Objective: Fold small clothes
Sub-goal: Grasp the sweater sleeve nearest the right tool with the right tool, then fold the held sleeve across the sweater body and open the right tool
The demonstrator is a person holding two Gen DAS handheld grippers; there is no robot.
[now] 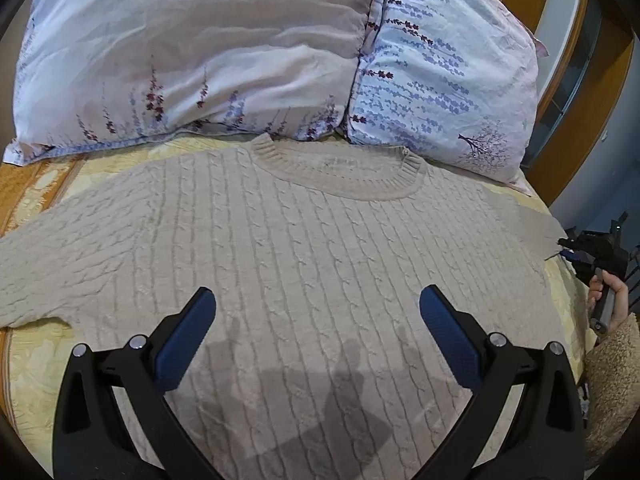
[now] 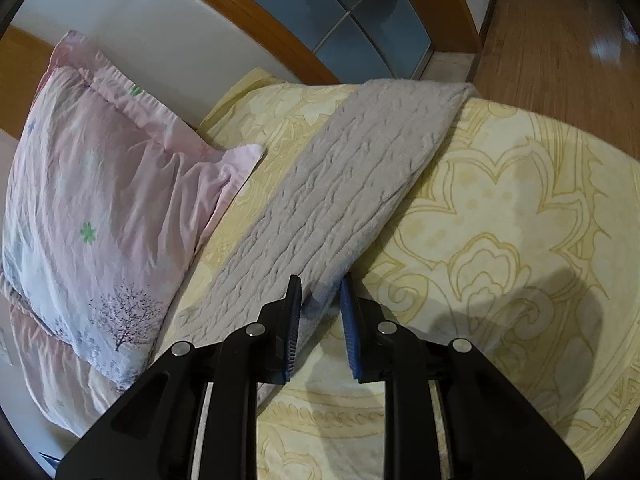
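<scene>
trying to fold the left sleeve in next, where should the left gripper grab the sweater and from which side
Probably the cuff end of the spread sleeve, coming from the sweater's outer side, low along the bedspread. That sleeve lies flat with a free lower edge, so a finger could slide under it. The left gripper hovers open above the body.

sweater's (image 1: pixel 304 248) left sleeve cut off (frame edge), hem hidden behind left tool (image 1: pixel 316 312)

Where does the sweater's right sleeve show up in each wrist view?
Left wrist view: the sleeve runs off the sweater at the right edge, toward the right gripper.
Right wrist view: it crosses the centre diagonally, its edge between the gripper's fingers.
Shared landmark: the tree-print pillow.
</scene>
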